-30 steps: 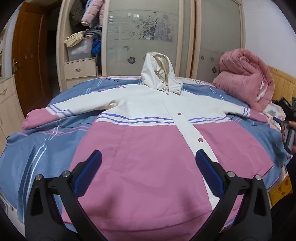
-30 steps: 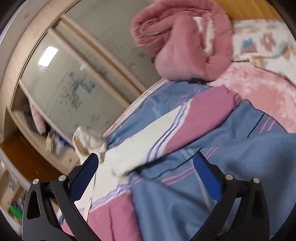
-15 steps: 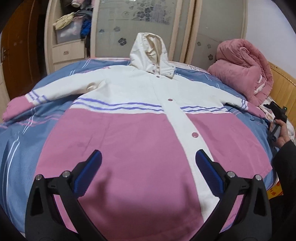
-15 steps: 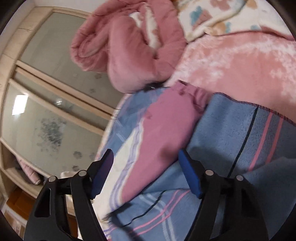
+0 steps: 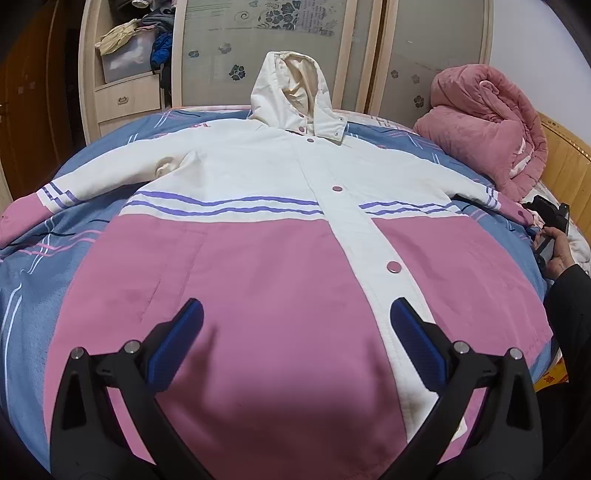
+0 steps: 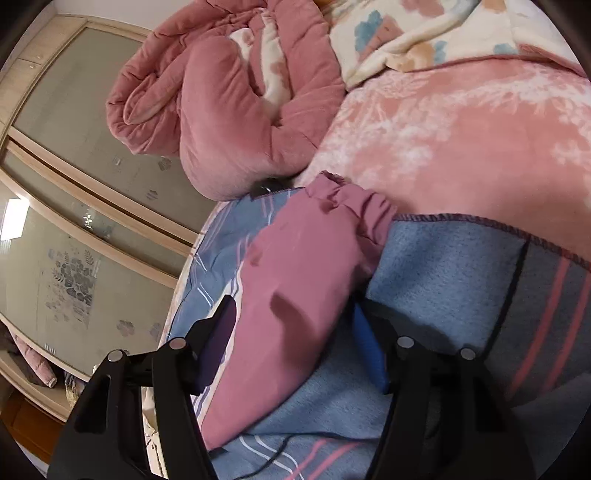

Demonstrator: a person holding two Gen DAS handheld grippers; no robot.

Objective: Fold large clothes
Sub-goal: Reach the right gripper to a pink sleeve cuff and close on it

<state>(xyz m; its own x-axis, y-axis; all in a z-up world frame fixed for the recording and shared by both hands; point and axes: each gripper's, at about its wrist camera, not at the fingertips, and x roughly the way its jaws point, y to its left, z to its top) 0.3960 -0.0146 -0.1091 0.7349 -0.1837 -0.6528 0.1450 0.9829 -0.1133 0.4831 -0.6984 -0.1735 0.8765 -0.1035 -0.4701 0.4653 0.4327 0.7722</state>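
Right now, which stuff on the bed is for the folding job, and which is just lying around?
For the job:
- pink-and-white hooded coat
- its pink sleeve
- left hand-held gripper
- right hand-held gripper

Just lying about:
- rolled pink quilt
- flowery cream blanket
- striped blue blanket

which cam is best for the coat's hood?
Left wrist: the hood shows whole, lying flat at the top of the coat. Right wrist shows no hood, only the pink sleeve between the right tool fingers.
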